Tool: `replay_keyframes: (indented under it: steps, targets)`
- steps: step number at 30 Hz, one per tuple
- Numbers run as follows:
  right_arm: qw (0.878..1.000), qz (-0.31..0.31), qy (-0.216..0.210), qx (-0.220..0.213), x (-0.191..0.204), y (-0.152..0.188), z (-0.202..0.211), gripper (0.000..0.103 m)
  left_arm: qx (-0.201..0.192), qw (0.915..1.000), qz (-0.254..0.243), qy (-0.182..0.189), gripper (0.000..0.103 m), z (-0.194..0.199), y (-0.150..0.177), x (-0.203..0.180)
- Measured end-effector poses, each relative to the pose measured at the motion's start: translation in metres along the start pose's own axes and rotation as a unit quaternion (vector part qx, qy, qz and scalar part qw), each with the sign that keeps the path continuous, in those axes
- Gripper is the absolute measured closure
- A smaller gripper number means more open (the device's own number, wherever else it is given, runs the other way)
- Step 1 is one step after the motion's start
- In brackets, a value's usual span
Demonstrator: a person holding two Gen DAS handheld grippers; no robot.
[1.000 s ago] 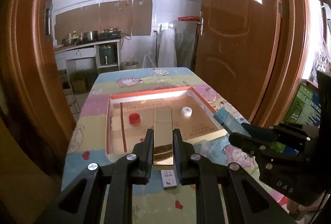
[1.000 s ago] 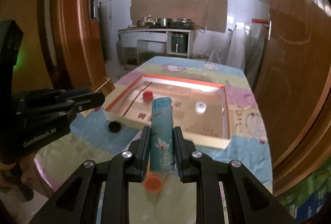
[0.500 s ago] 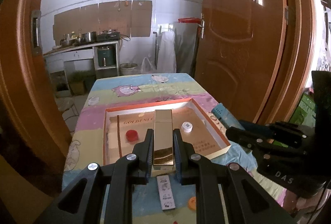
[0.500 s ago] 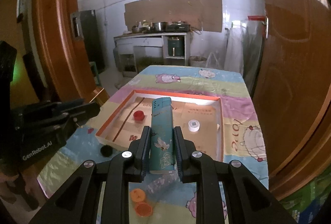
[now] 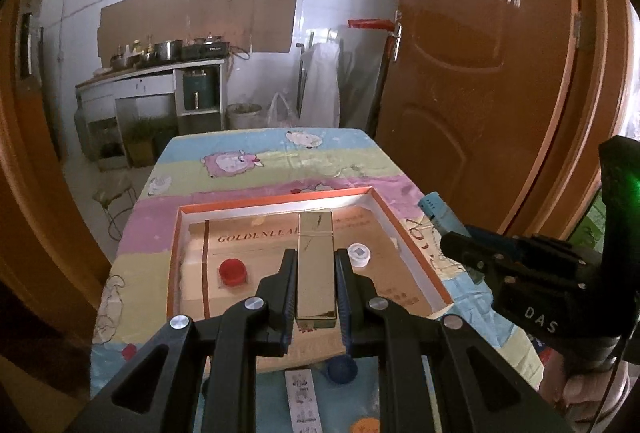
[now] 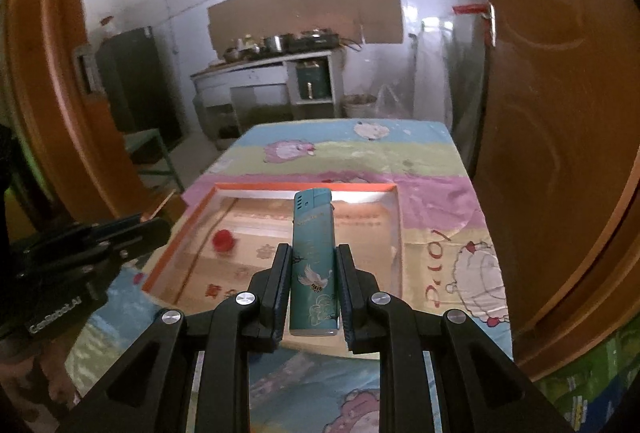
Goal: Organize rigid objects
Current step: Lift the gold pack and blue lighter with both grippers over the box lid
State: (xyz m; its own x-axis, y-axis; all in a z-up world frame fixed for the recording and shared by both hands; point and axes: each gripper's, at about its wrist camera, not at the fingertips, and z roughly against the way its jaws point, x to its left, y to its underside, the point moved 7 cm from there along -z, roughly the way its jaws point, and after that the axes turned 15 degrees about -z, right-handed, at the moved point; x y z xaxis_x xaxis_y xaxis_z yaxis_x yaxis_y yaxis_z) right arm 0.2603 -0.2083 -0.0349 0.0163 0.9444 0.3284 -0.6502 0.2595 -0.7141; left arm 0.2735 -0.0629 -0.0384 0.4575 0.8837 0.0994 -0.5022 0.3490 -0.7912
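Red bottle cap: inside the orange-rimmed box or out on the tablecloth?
Inside. The red bottle cap lies on the floor of the box, within its orange rim, left of the held gold lighter.

Two lighters – gold lighter (image 5: 315,265), teal lighter (image 6: 313,265); one tray (image 5: 412,241); red cap (image 5: 233,270); white cap (image 5: 359,254); blue cap (image 5: 341,369).

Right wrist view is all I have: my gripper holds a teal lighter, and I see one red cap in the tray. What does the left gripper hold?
Observer: The left gripper is shut on a gold lighter.
Operator: Is the red cap alone in the tray?
Observer: No, a white cap lies right of it.
Operator: Anything outside the tray?
Observer: A blue cap lies just outside its near wall.
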Motion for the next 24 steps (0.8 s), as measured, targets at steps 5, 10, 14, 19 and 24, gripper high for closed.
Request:
replay_keyframes:
  steps: [5,10,14,19,24]
  targets:
    - [1.000,-0.009,0.019,0.012,-0.016,-0.001,-0.022,0.081,0.013,0.9999,0.000,-0.003,0.085,-0.019,0.004,-0.001]
    - [0.999,-0.014,0.030,0.026,-0.027,0.001,-0.045,0.081,0.028,0.9996,0.001,-0.004,0.085,-0.039,0.009,-0.002]
    - [0.999,-0.017,0.036,0.036,-0.033,0.003,-0.060,0.081,0.042,0.9991,0.003,-0.003,0.085,-0.054,0.013,0.000]
    - [0.998,-0.023,0.042,0.045,-0.039,0.004,-0.074,0.081,0.054,0.9985,0.000,-0.005,0.085,-0.070,0.017,-0.001]
    - [0.997,-0.027,0.046,0.051,-0.044,0.004,-0.085,0.081,0.063,0.9980,0.000,-0.008,0.085,-0.082,0.019,0.002]
